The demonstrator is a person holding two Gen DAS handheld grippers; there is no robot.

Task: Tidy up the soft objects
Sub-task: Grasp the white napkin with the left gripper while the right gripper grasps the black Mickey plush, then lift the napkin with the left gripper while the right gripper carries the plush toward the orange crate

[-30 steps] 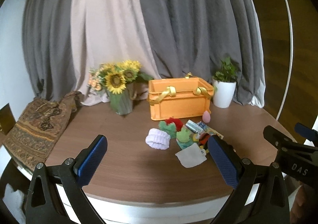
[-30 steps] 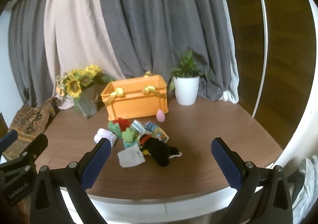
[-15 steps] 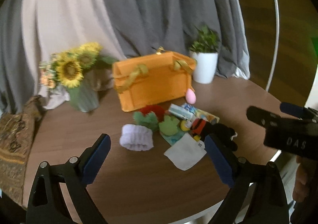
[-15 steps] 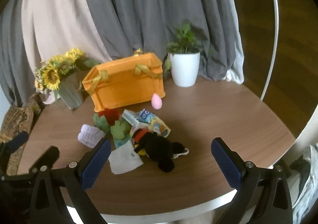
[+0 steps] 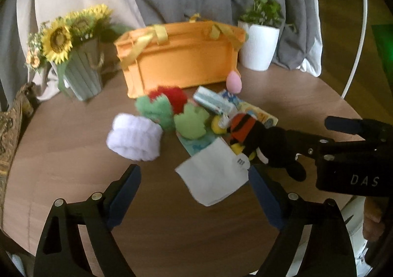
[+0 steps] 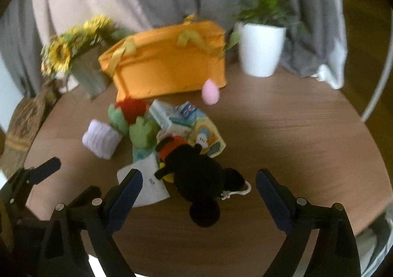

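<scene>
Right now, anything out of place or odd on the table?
Yes: the soft things lie in a loose heap on the round wooden table, none visibly in the orange fabric crate. The black plush mouse toy lies tipped over, partly on the white folded cloth. Nothing looks damaged.

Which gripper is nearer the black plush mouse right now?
Right. The right gripper hangs open with the black plush mouse between its fingers, untouched. The left gripper is off to the mouse's side, open over the white cloth.
</scene>
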